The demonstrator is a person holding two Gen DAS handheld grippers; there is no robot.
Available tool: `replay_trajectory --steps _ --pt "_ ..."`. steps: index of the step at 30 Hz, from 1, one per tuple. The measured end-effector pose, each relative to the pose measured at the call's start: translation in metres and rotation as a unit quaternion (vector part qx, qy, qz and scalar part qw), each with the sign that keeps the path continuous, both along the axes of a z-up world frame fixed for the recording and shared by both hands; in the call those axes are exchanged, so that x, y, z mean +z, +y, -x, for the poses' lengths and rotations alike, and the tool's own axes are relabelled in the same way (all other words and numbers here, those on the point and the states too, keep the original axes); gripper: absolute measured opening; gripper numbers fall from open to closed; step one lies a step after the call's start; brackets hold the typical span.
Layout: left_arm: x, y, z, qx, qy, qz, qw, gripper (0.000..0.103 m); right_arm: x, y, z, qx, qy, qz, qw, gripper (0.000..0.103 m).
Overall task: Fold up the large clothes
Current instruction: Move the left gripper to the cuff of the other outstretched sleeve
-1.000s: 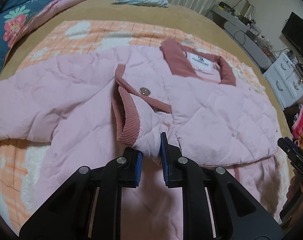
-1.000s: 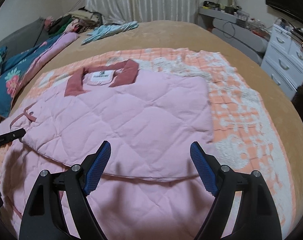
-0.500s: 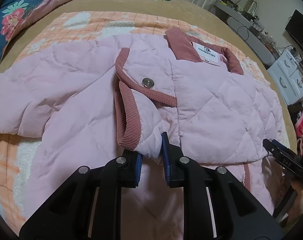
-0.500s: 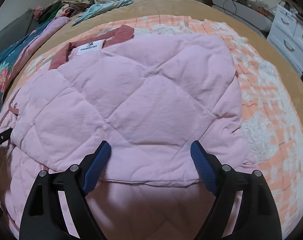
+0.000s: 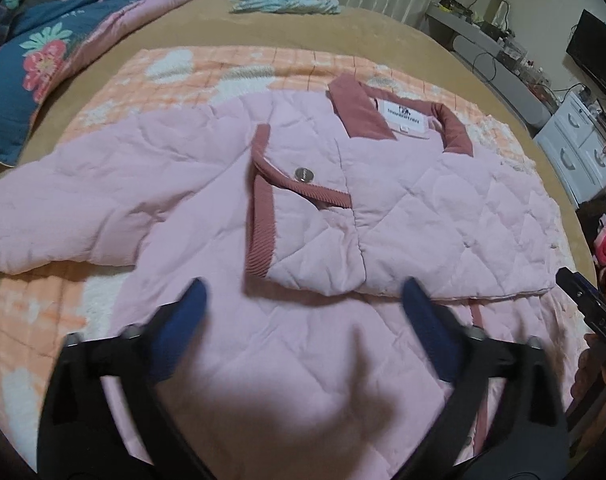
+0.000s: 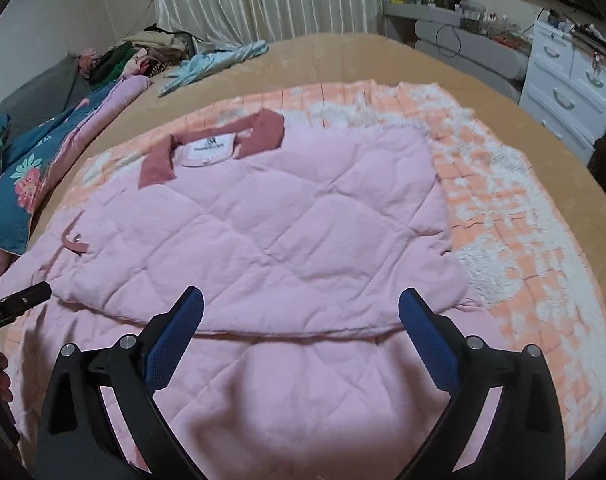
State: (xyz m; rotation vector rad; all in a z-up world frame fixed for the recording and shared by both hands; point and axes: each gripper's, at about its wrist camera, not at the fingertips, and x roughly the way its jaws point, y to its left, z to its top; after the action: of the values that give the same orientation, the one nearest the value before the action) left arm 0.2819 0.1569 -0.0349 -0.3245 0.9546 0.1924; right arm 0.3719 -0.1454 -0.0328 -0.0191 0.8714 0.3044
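Note:
A pink quilted jacket (image 5: 423,216) with a dark-pink corduroy collar (image 5: 361,110) lies flat on the bed. Its right side is folded over the body. A front corner with corduroy trim (image 5: 261,224) and a snap button (image 5: 303,174) lies flat near the middle. The left sleeve (image 5: 63,208) stretches out to the left. My left gripper (image 5: 303,304) is open and empty, just above the jacket's lower part. My right gripper (image 6: 301,324) is open and empty over the folded edge of the jacket (image 6: 283,240). The collar shows in the right wrist view (image 6: 211,152).
An orange-and-white blanket (image 6: 523,248) lies under the jacket on a tan bedspread (image 6: 383,60). A blue floral quilt (image 5: 31,68) lies at the left, a light-blue garment (image 5: 283,0) at the far edge. White drawers (image 6: 567,84) stand at the right.
My left gripper has opened and let go of the folded jacket corner, which now lies flat. My right gripper has pulled back from the jacket and stays open.

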Motion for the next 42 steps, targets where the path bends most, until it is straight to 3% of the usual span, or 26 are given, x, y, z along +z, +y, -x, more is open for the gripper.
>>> replay_trajectory --steps 11,24,42 --pt "0.034 0.013 0.043 0.012 -0.032 0.0 0.9994 0.094 0.044 0.01 0.048 0.016 -0.044 -0.019 0.999 0.099" --pt "0.044 0.038 0.091 0.039 -0.05 -0.008 0.9979 0.094 0.07 0.045 0.083 0.033 -0.071 -0.013 0.997 0.099" --pt "0.043 0.082 0.13 0.091 -0.07 -0.03 0.993 0.094 0.079 0.093 0.105 0.059 -0.069 -0.026 0.996 0.099"
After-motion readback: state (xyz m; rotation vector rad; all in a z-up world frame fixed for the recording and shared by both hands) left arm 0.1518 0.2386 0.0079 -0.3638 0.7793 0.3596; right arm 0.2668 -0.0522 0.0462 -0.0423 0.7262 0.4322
